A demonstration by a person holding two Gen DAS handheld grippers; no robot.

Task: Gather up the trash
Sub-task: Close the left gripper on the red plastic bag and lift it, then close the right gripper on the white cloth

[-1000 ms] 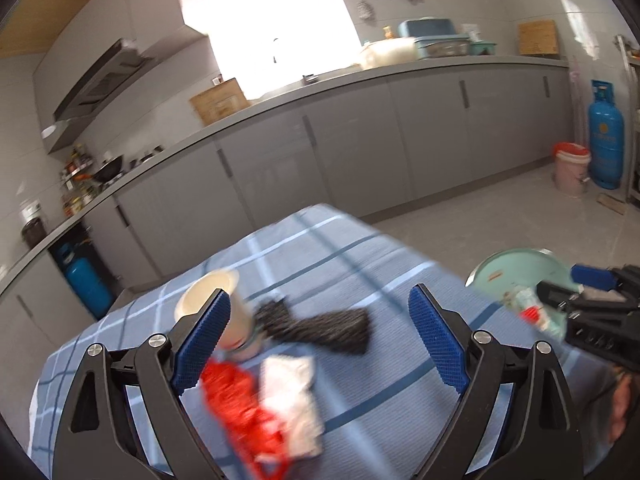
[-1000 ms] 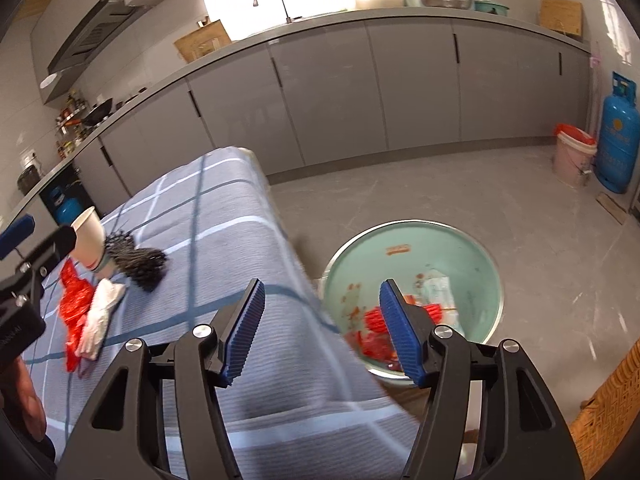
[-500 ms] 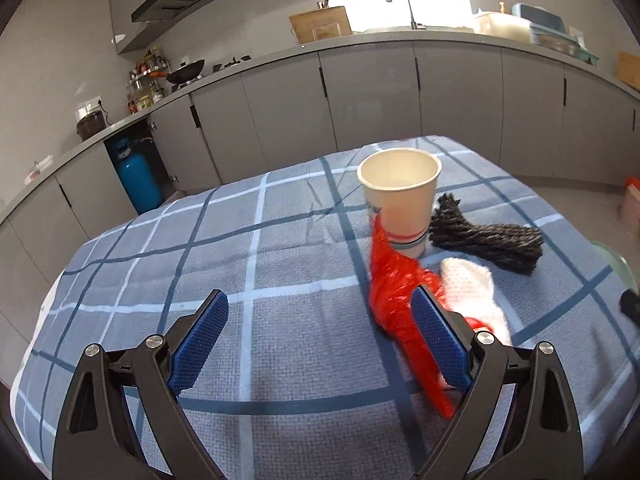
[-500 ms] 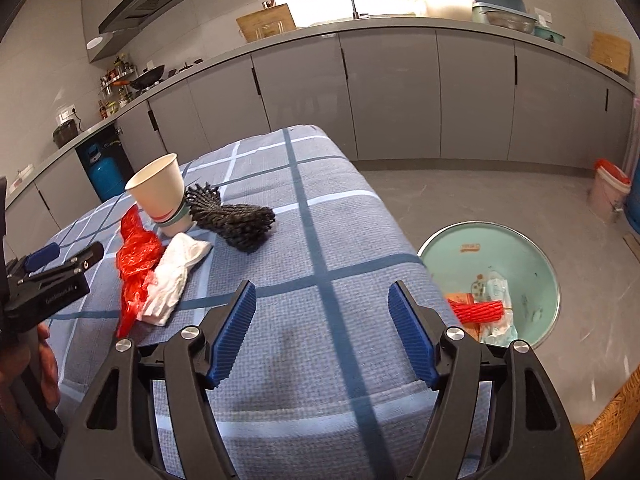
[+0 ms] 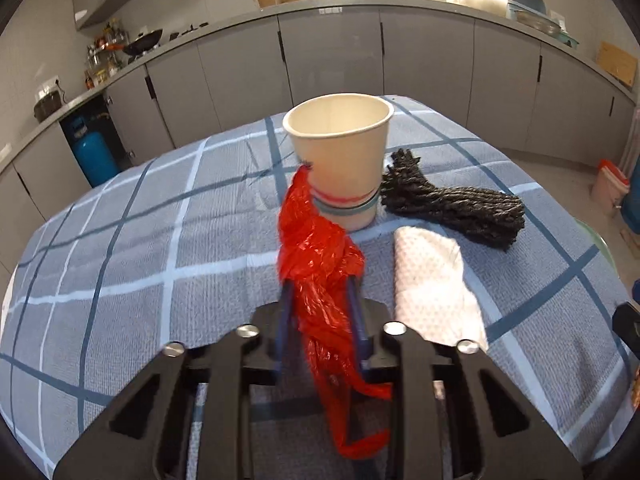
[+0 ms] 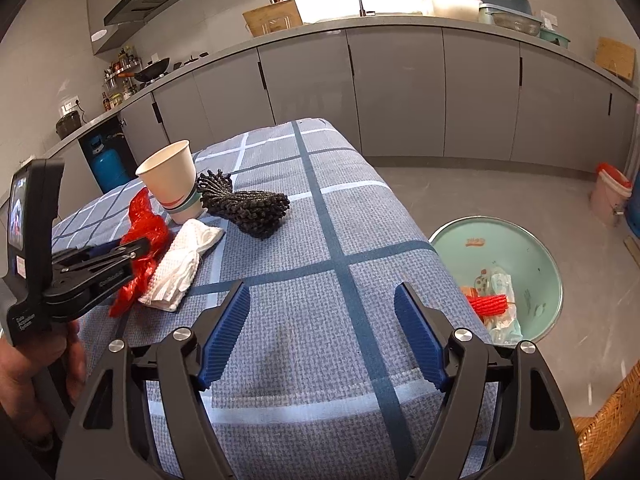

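A crumpled red plastic bag (image 5: 316, 248) lies on the blue checked tablecloth (image 5: 140, 240), its far end against a paper cup (image 5: 340, 152). My left gripper (image 5: 320, 288) is closing, and its pads press the bag from both sides. A white paper towel (image 5: 432, 284) lies just right of the bag, and a black yarn bundle (image 5: 452, 208) sits beyond it. My right gripper (image 6: 322, 292) hovers over the table's near right part, jaws opening with nothing between them. From there I see the left gripper (image 6: 144, 244) pinching the red bag (image 6: 144, 224).
A green trash basin (image 6: 520, 248) with several discarded pieces stands on the floor right of the table. A pink bucket (image 6: 610, 196) is by the cabinets and a wicker basket (image 6: 608, 432) at the lower right. A hand holds the left gripper's handle.
The left gripper moved in over the red bag and closed on it. The right gripper swung from the basin to the table and its jaws widened.
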